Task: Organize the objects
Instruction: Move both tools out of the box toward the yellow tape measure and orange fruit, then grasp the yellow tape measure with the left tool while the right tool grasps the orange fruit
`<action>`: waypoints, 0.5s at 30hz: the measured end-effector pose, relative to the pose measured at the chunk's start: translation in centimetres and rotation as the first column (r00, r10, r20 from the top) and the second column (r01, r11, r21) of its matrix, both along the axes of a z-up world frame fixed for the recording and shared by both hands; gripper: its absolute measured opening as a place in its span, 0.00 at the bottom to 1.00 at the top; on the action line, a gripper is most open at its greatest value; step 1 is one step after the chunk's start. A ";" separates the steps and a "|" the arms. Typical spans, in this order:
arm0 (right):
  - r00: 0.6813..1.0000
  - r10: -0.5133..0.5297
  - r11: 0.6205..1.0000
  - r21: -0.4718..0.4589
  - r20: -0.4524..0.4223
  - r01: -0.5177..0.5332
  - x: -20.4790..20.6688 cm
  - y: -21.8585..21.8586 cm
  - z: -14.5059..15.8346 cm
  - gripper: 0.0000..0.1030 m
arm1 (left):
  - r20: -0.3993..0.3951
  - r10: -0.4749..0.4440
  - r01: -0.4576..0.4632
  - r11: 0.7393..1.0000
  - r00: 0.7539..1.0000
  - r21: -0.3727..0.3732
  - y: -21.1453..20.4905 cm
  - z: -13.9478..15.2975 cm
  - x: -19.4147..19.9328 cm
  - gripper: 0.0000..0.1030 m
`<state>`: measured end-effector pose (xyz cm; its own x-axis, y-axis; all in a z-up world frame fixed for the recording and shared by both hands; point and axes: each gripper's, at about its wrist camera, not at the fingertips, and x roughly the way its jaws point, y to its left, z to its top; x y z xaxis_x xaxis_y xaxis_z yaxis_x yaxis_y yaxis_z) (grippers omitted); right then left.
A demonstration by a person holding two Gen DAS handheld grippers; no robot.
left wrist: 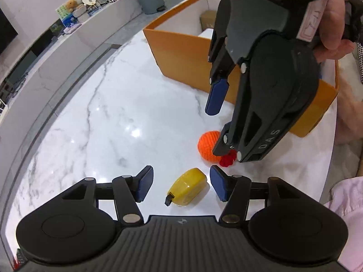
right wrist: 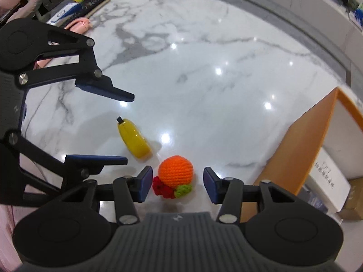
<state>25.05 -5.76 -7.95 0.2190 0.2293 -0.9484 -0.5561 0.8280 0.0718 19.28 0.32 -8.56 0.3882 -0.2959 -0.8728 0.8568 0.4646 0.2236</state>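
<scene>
In the left wrist view, the left tool (left wrist: 180,184) stood released at lower centre, its 2 blue pads either side of a yellow tape measure (left wrist: 188,187) lying on the marble surface (left wrist: 113,113), touching neither. Right of it lay an orange crocheted ball (left wrist: 207,145), partly hidden by the right tool (left wrist: 221,131), also released, pads clear of it. An orange box (left wrist: 181,52) filled the upper right of the frame.
</scene>
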 end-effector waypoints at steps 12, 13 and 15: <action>0.993 -0.071 0.997 -0.044 -0.099 0.067 0.1 0.7 -2.3 0.50 | -0.043 -0.027 0.028 0.999 0.999 0.020 0.5 -2.8 0.8 0.67; 0.992 -0.078 0.996 -0.045 -0.101 0.073 0.2 0.7 -2.5 0.50 | -0.053 -0.027 0.029 0.999 0.998 0.024 0.5 -3.2 1.1 0.67; 0.990 -0.095 0.995 -0.052 -0.105 0.090 0.1 0.3 -2.6 0.50 | -0.072 -0.018 0.021 0.999 0.997 0.036 0.4 -3.6 1.2 0.64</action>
